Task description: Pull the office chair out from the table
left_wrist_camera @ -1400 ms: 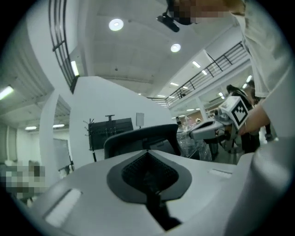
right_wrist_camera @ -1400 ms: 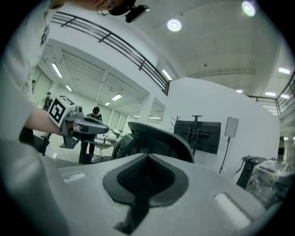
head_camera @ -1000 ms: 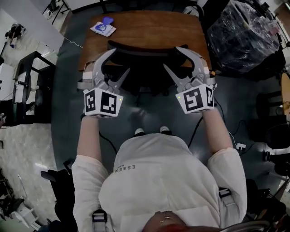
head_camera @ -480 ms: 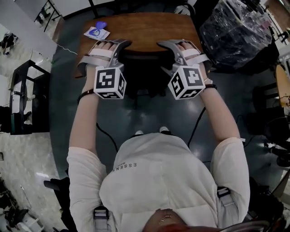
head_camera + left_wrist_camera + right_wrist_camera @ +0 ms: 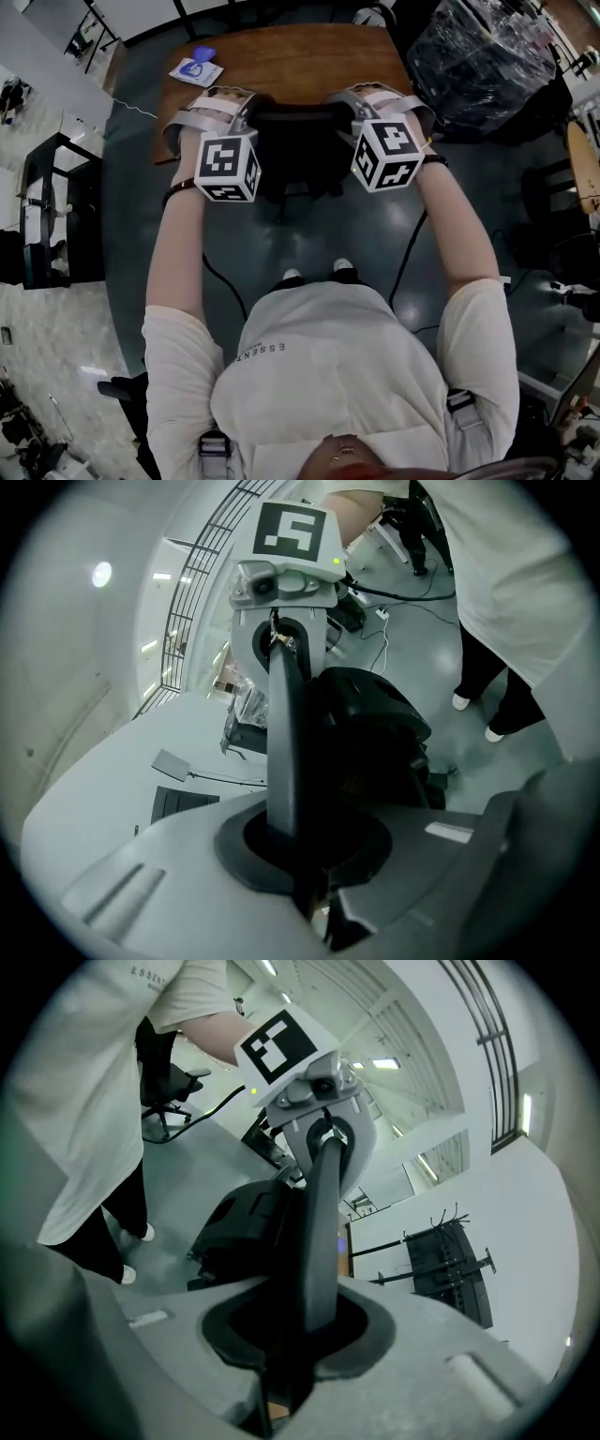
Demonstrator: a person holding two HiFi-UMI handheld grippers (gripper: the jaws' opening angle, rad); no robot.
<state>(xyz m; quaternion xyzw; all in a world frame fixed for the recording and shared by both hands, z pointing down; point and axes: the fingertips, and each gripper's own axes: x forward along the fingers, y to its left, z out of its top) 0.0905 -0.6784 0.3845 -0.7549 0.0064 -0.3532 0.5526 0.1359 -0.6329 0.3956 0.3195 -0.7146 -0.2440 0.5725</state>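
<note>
The black office chair [image 5: 298,155] stands tucked under the wooden table [image 5: 291,56], its seat toward me. My left gripper [image 5: 246,103] is shut on the left end of the backrest's top edge [image 5: 286,733], and my right gripper [image 5: 347,101] is shut on the right end [image 5: 317,1232]. Both sets of jaws have just been closing with that thin black edge between them. In the left gripper view the edge runs from my left gripper [image 5: 302,860] to the right gripper's marker cube [image 5: 291,532]. In the right gripper view it runs from my right gripper [image 5: 291,1340] toward the left one [image 5: 314,1101].
A blue and white packet [image 5: 195,67] lies on the table's far left corner. A plastic-wrapped black bundle [image 5: 487,56] sits at the right, a black rack [image 5: 56,206] at the left. A cable [image 5: 408,253] trails on the floor near the person's shoes [image 5: 319,272].
Both grippers went forward and down from above the chair onto the backrest's top edge, rolled inward, and their wide jaws closed on it.
</note>
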